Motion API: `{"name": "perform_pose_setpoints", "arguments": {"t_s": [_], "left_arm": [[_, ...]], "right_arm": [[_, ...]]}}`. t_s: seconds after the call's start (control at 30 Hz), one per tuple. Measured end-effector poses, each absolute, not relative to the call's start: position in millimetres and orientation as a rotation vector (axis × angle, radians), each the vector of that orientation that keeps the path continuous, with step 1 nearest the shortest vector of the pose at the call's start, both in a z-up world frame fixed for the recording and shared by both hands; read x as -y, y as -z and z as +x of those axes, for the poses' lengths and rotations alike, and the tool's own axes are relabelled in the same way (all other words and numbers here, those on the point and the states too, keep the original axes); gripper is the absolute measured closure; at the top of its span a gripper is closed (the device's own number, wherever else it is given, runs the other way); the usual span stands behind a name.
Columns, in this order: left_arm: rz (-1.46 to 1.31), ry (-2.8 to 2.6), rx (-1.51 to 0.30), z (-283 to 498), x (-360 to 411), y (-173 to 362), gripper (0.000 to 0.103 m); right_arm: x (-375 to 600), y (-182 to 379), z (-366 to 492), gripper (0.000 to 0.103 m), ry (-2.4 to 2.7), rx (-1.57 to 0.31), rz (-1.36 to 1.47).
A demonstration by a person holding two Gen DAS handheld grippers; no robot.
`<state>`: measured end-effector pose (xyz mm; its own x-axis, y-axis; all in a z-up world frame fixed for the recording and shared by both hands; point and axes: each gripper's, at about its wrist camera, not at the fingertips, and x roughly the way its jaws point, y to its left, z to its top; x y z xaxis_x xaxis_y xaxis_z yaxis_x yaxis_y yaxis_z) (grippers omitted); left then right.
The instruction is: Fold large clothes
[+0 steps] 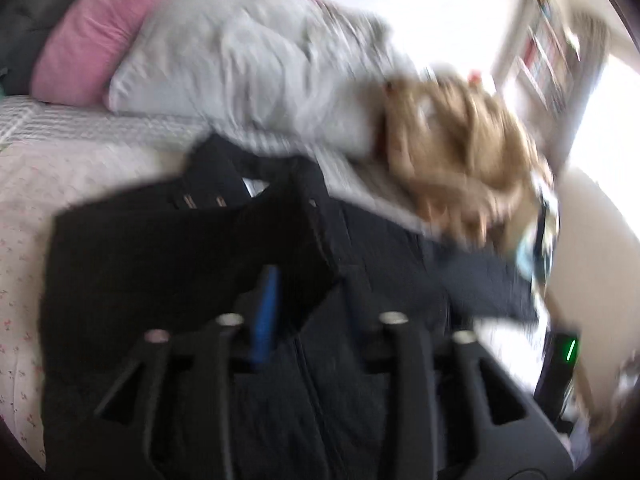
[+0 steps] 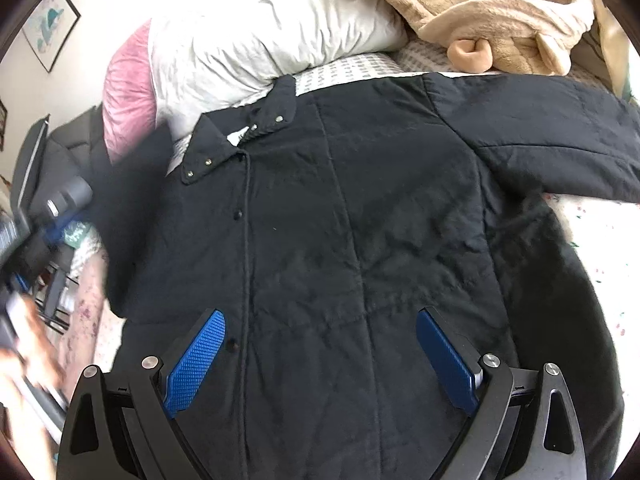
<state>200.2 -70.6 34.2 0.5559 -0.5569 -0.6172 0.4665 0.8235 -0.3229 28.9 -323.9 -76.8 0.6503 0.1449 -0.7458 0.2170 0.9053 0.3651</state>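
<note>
A large dark navy quilted jacket (image 2: pixel 360 220) lies front-up on the bed, collar toward the pillows, its right sleeve (image 2: pixel 560 136) stretched out to the side. My right gripper (image 2: pixel 320 344) is open and empty, hovering over the jacket's lower front near the snap placket. In the blurred left wrist view, my left gripper (image 1: pixel 280 304) is shut on a fold of the jacket's left sleeve (image 1: pixel 180 248), lifted over the jacket body (image 1: pixel 380 360). The left gripper and hand also show blurred at the left edge of the right wrist view (image 2: pixel 36 248).
A grey pillow (image 2: pixel 260 20) and a pink pillow (image 2: pixel 128 88) lie at the head of the bed. A beige fleece blanket (image 2: pixel 500 12) is heaped beside them, also in the left wrist view (image 1: pixel 452 160). The floral bedspread (image 1: pixel 24 240) surrounds the jacket. A shelf (image 1: pixel 548 60) stands by the wall.
</note>
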Motion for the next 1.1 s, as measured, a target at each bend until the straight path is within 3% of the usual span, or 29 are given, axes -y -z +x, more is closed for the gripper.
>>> {"name": "perform_pose_setpoints", "arguments": {"t_s": [0.07,0.23,0.33,0.4,0.53,0.57,0.6,0.67,0.8,0.93,0.97,1.0,1.03,1.1], "left_arm": [[-0.067,0.612,-0.756,187,66,-26,0.04],[-0.112,0.465,-0.842,195,-10,-8,0.037],[-0.188,0.319,-0.867,210,-62,13,0.037],[-0.199,0.244,-0.89,222,-86,31,0.044],[-0.234,0.192,-0.9,231,-103,63,0.062],[-0.265,0.192,-0.906,233,-106,70,0.065],[-0.316,0.202,-0.919,235,-110,75,0.066],[-0.366,0.205,-0.916,242,-115,83,0.065],[-0.235,0.149,-1.019,248,-101,115,0.069],[-0.153,0.126,-1.04,240,-84,101,0.065],[-0.163,0.143,-1.046,237,-82,93,0.048],[-0.181,0.161,-1.046,234,-81,87,0.023],[-0.198,0.17,-1.046,231,-79,80,0.014],[-0.214,0.172,-1.057,224,-76,67,0.01]], "right_arm": [[323,77,31,0.006,0.024,-0.85,0.47],[313,80,43,0.008,-0.129,-0.789,0.617],[294,93,70,0.021,-0.207,-0.788,0.682],[278,105,88,0.03,-0.214,-0.813,0.657],[255,137,132,0.033,-0.092,-0.865,0.53],[253,143,139,0.041,-0.067,-0.868,0.511],[249,150,147,0.057,-0.044,-0.878,0.482],[242,160,155,0.07,0.013,-0.9,0.383],[227,157,151,0.07,0.088,-0.923,0.217],[241,135,131,0.064,0.049,-0.921,0.202],[252,128,123,0.048,0.042,-0.91,0.226],[264,122,115,0.027,0.047,-0.894,0.261],[284,112,102,0.022,0.068,-0.861,0.316],[319,97,79,0.021,0.109,-0.812,0.4]]}}
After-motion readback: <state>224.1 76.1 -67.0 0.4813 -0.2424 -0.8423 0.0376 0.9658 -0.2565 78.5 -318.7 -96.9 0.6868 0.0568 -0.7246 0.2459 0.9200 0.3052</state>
